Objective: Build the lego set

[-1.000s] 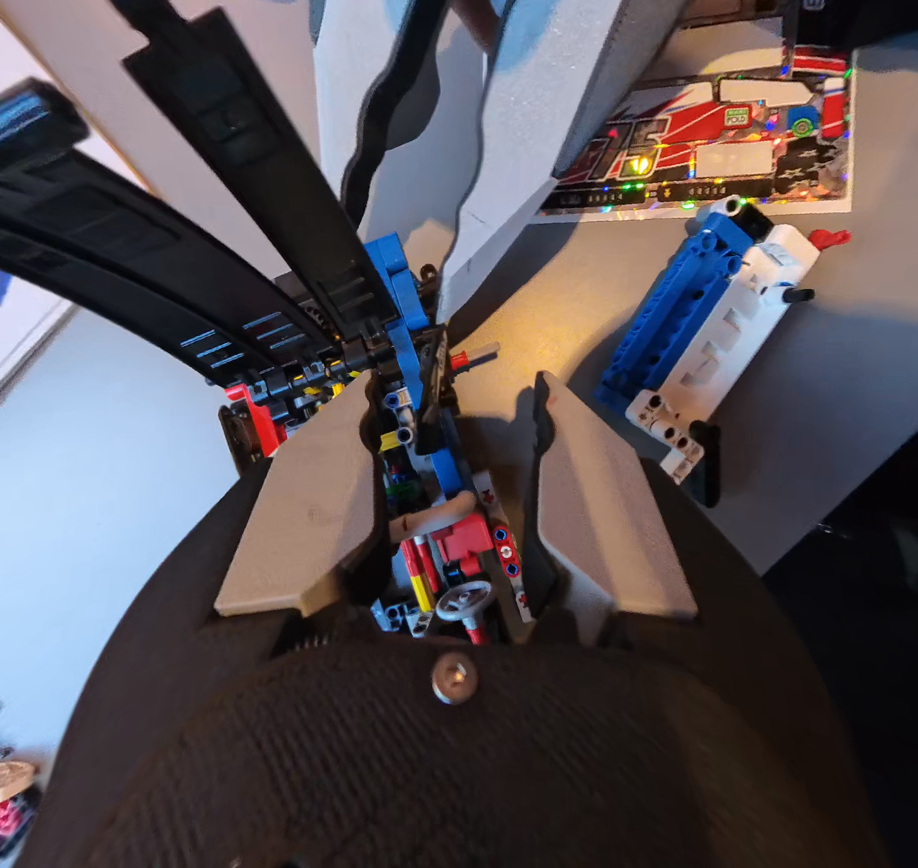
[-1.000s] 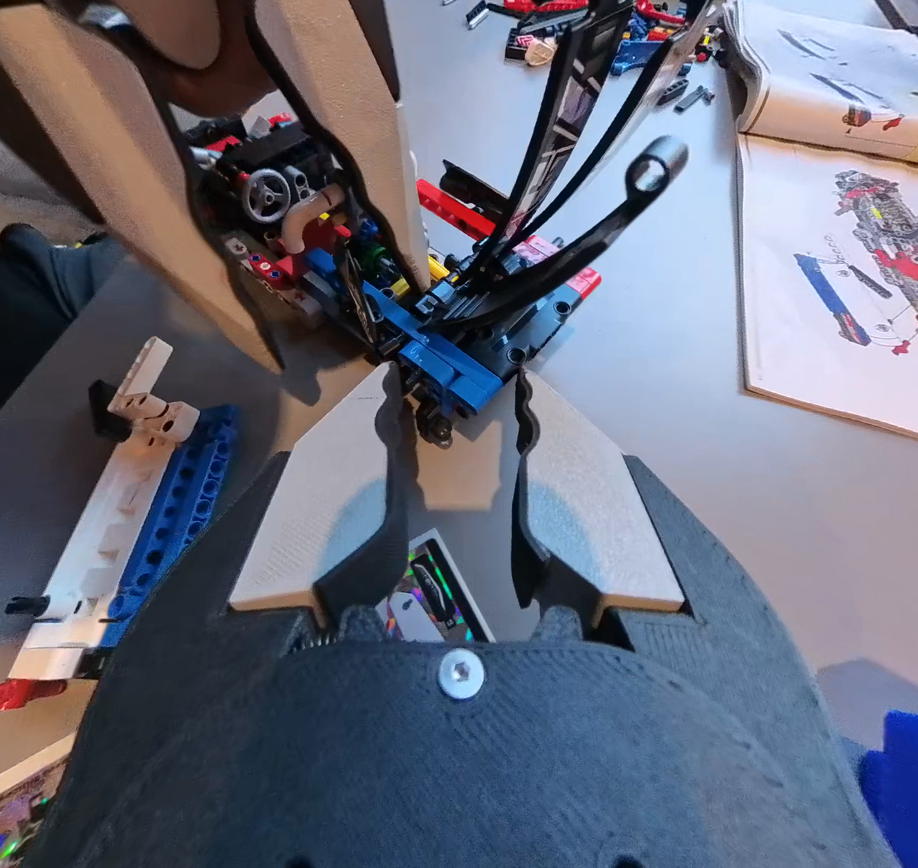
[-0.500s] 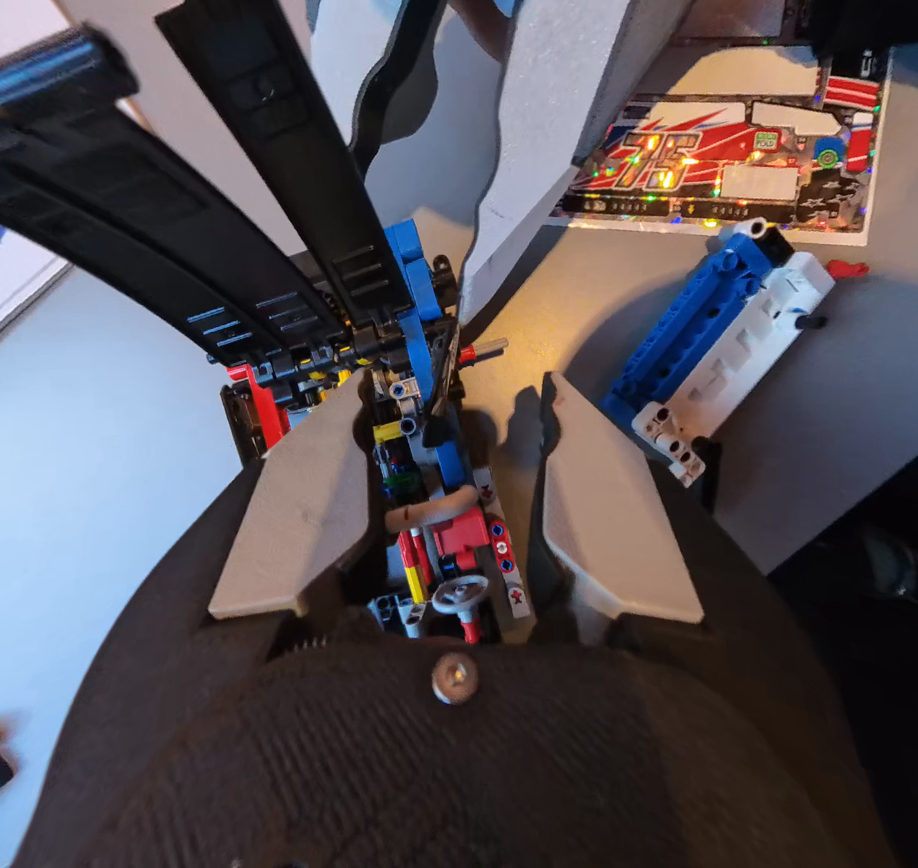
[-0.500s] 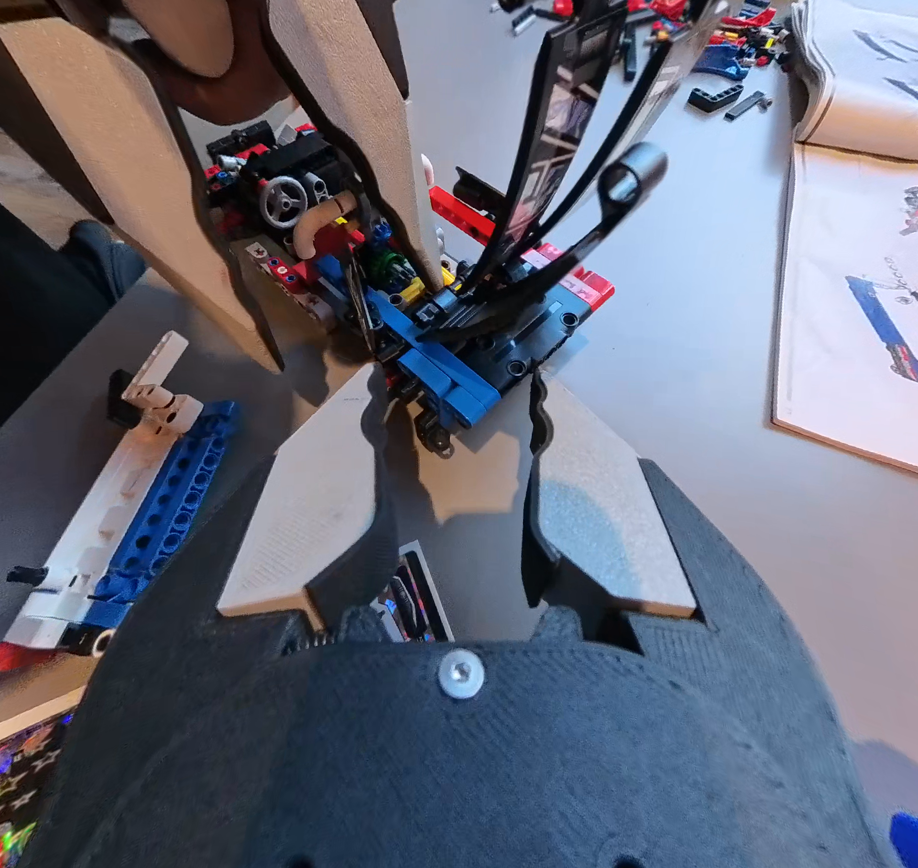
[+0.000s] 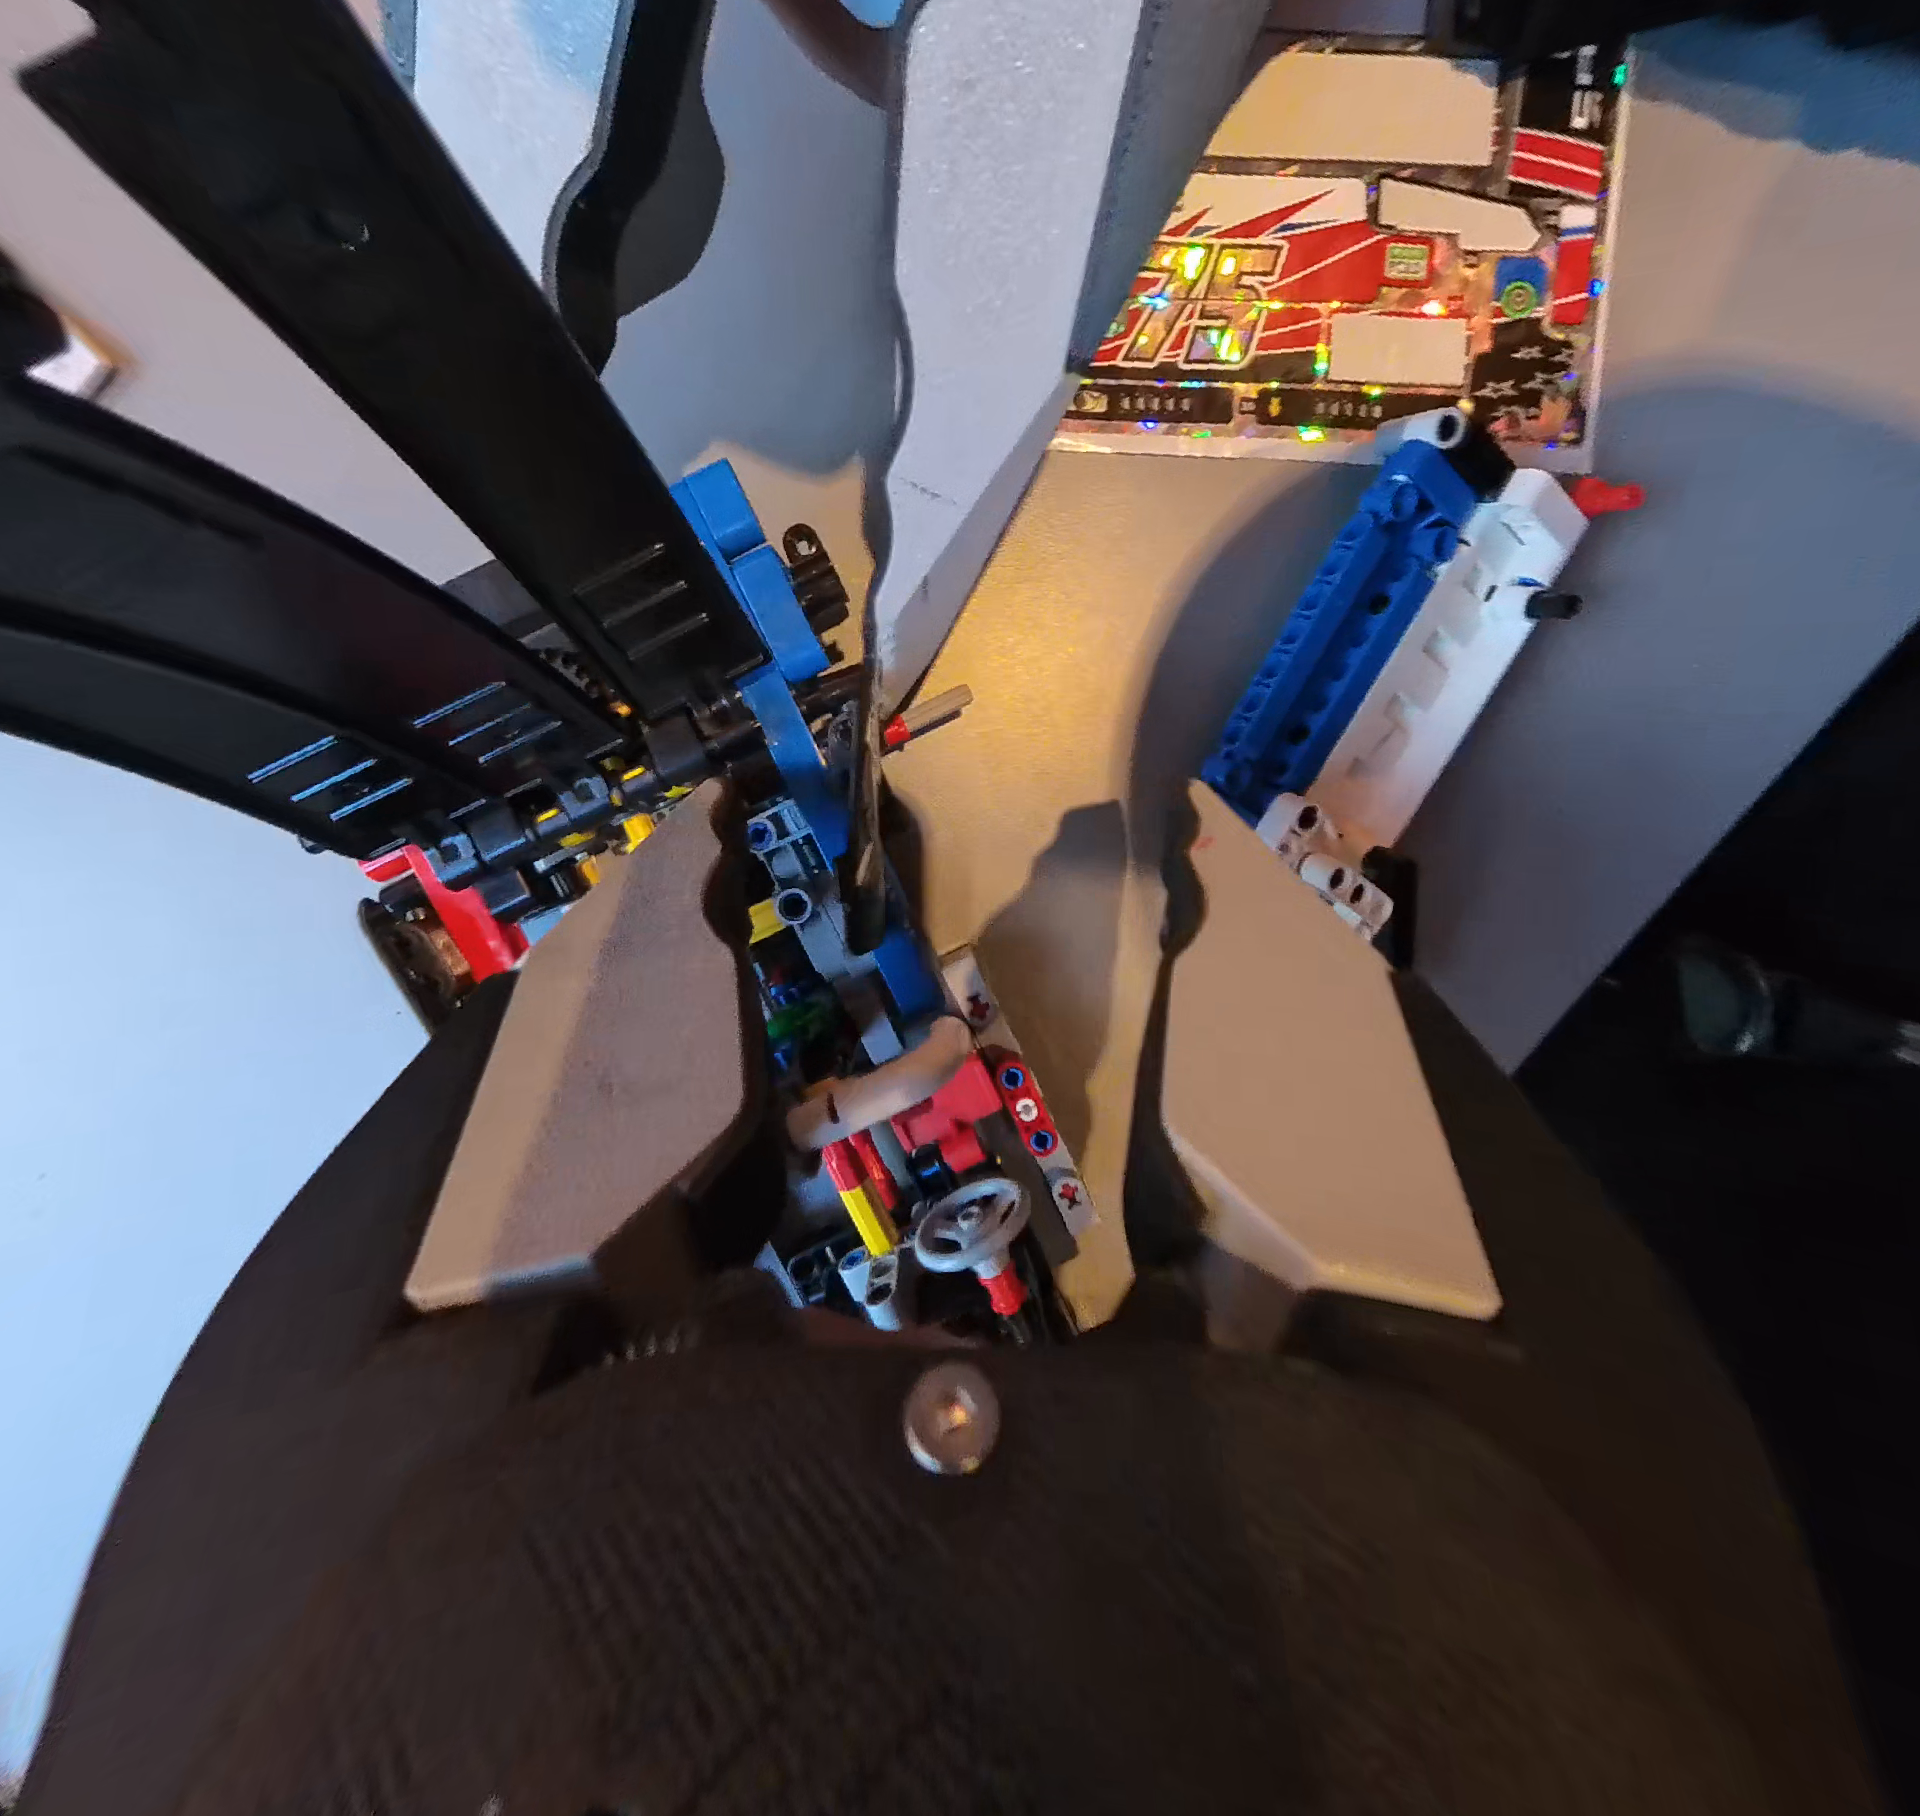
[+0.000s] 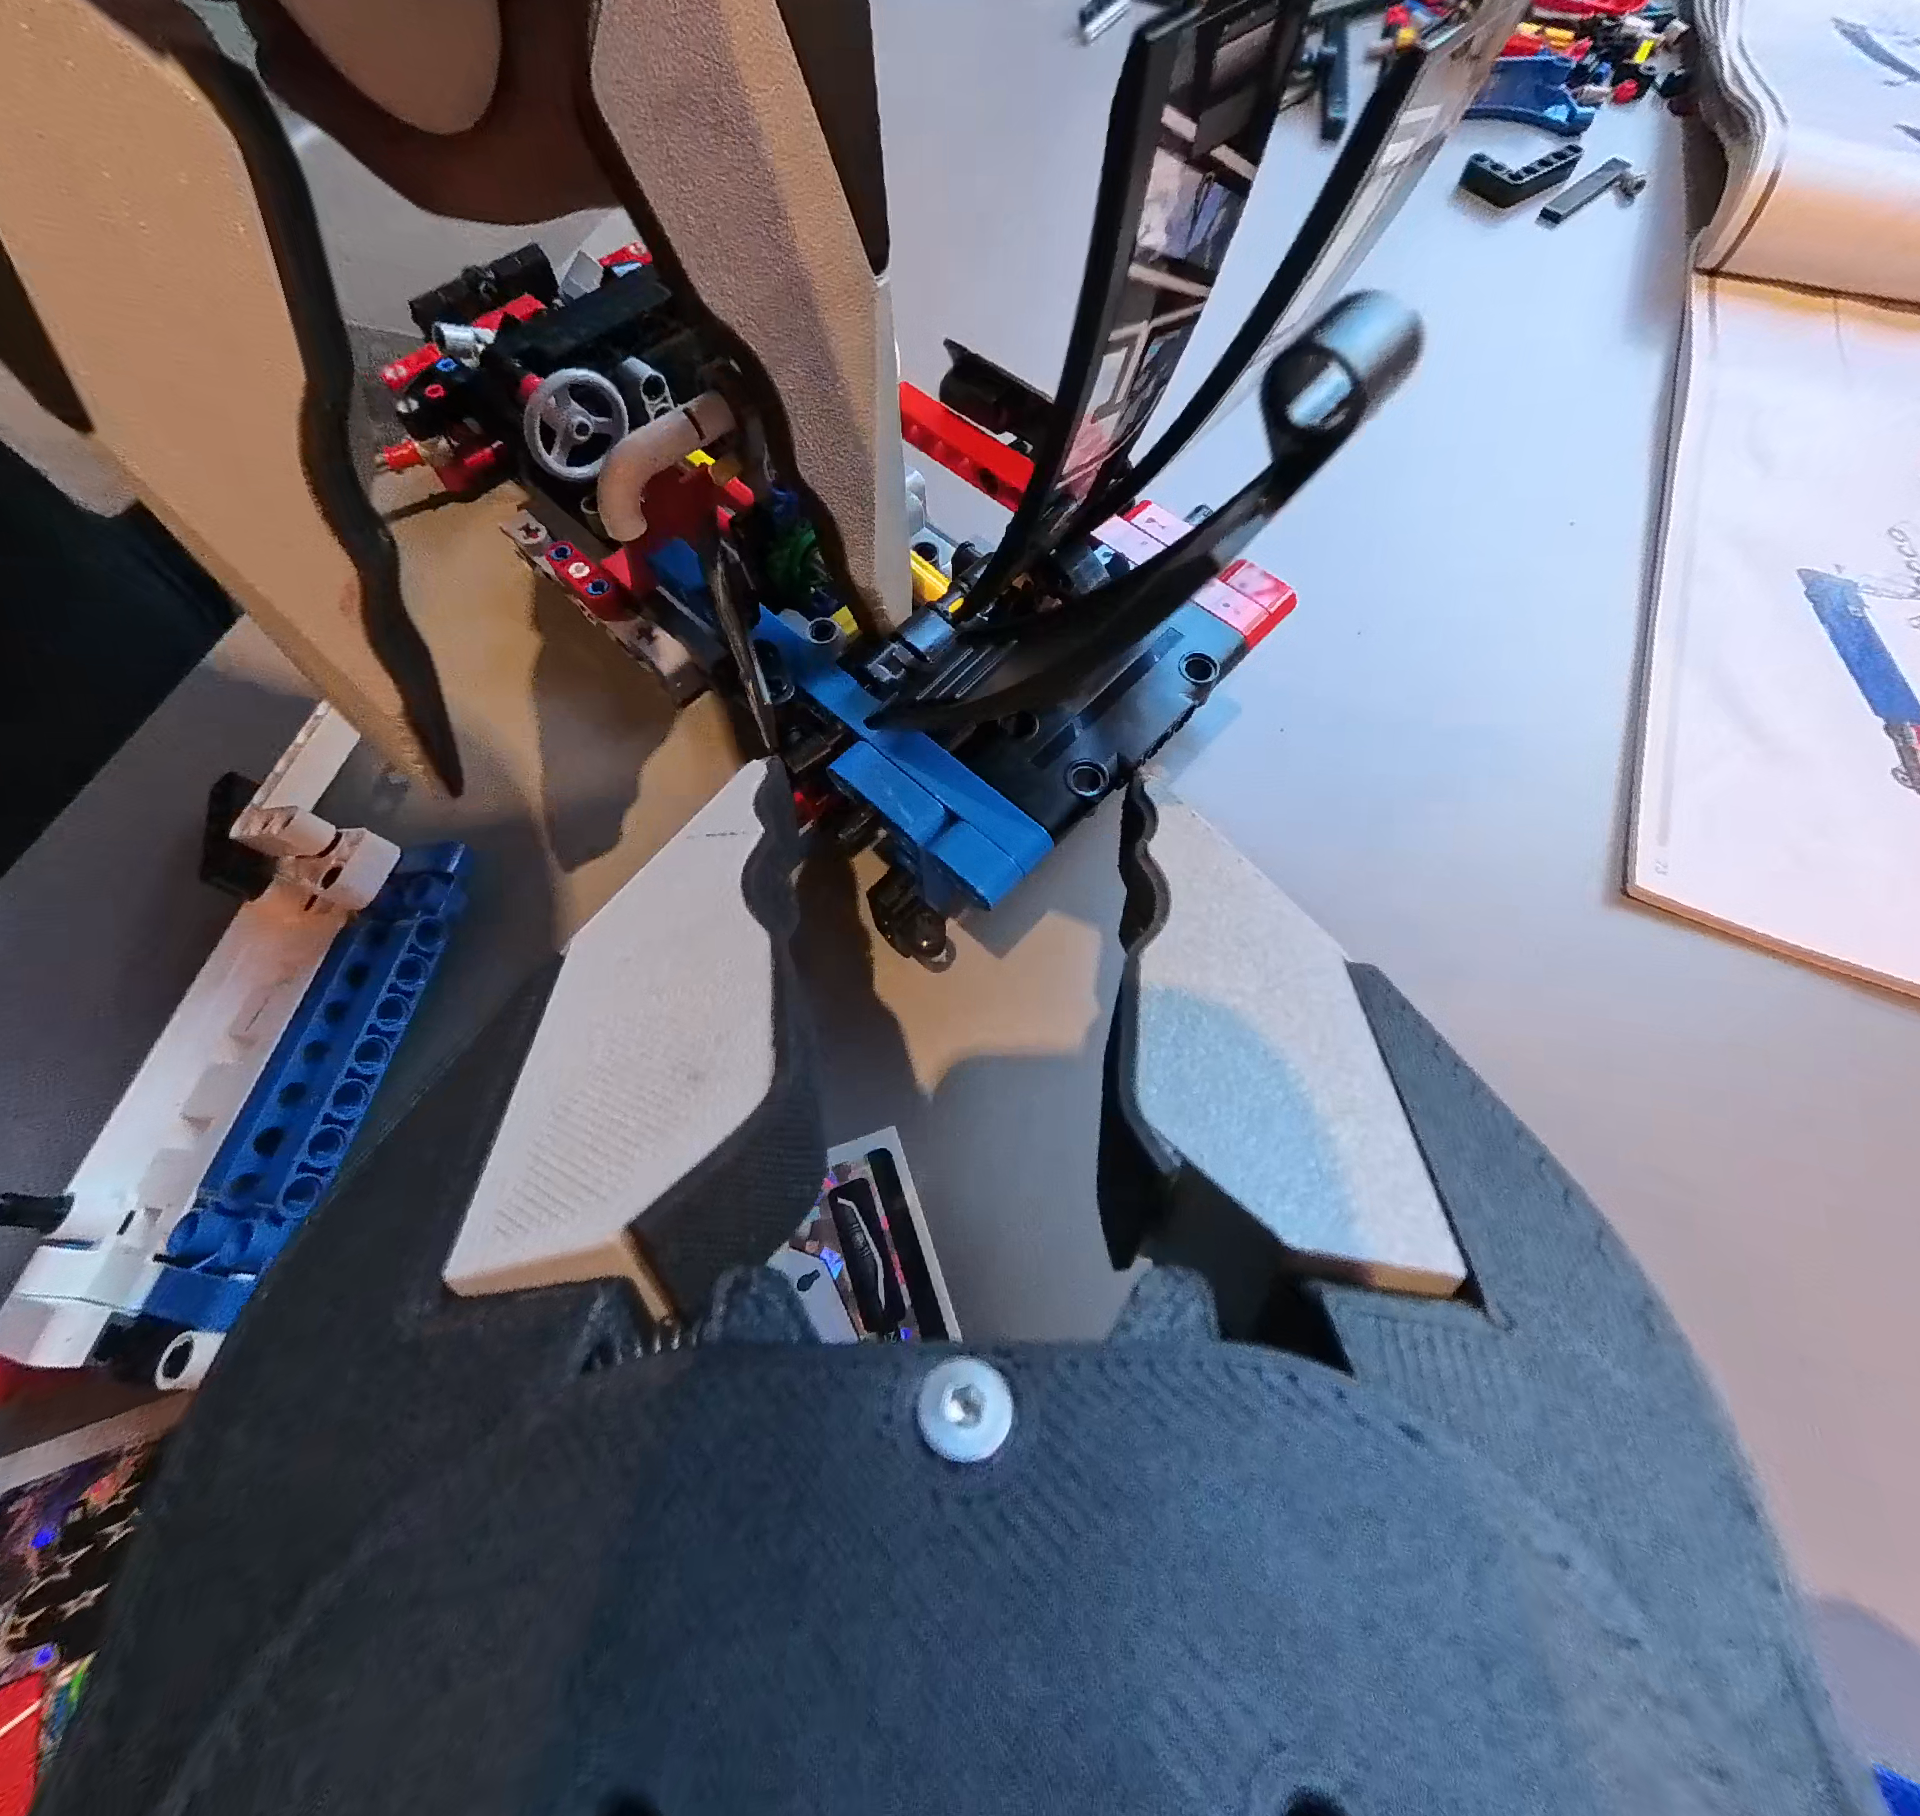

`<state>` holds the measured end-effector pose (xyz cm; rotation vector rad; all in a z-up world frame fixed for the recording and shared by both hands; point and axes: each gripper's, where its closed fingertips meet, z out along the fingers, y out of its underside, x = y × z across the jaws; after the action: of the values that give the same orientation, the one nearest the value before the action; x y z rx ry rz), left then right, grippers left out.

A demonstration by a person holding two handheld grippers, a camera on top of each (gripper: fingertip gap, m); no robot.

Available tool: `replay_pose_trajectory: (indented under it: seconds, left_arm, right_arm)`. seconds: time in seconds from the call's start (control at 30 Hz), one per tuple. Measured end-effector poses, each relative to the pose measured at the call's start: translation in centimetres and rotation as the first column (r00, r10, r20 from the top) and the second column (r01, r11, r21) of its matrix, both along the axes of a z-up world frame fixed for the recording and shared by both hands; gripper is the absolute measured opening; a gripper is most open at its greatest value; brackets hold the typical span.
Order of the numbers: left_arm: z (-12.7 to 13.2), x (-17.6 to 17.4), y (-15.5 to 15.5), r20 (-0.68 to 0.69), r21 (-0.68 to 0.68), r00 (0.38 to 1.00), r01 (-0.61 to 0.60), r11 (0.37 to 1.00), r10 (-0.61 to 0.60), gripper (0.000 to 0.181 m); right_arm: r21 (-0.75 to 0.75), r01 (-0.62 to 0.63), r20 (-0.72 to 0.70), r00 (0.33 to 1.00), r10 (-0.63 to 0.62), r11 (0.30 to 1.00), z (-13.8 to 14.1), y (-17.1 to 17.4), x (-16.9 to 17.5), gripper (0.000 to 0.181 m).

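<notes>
The lego model (image 5: 831, 935) is a red, blue and black car frame with a grey steering wheel (image 5: 971, 1221) and long black curved panels (image 5: 364, 395) standing up from it. It rests on the grey table. My left gripper (image 5: 956, 810) is open and straddles the cockpit end, with the model close against its left finger. My right gripper (image 6: 951, 790) is open, its tips on either side of the model's blue end (image 6: 935, 821). The left gripper's fingers (image 6: 748, 260) show over the steering wheel (image 6: 575, 426) in the right wrist view.
A blue and white beam assembly (image 5: 1382, 665) lies beside the model, also in the right wrist view (image 6: 239, 1039). A shiny sticker sheet (image 5: 1351, 312) lies behind it. An open instruction booklet (image 6: 1787, 623) and a pile of loose pieces (image 6: 1507, 21) are on the far side.
My right gripper's fingers have spread wider and come in around the model's blue end. My left gripper has stayed astride the cockpit, shifting slightly.
</notes>
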<state>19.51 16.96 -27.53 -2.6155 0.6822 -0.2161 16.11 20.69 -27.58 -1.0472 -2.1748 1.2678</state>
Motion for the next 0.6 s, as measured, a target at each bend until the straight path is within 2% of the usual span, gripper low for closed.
replay_pose_trajectory:
  seconds: [0.17,0.33,0.6]
  left_arm:
    - [0.20,0.30,-0.32,0.059,-0.029,0.998,0.013,0.999,-0.011,0.084]
    - [0.11,0.29,-0.47,0.046,-0.029,0.999,0.017,0.999,-0.015,0.085]
    - [0.32,-0.44,-0.24,0.047,-0.009,0.999,-0.018,1.000,0.018,0.068]
  right_arm:
    - [0.016,0.008,0.021,1.000,-0.008,1.000,-0.08,-0.02,-0.22,0.057]
    - [0.033,0.003,0.030,1.000,-0.004,0.999,-0.12,-0.08,-0.34,0.056]
    - [-0.035,-0.001,0.018,1.000,0.001,0.999,0.09,-0.19,-0.04,0.055]
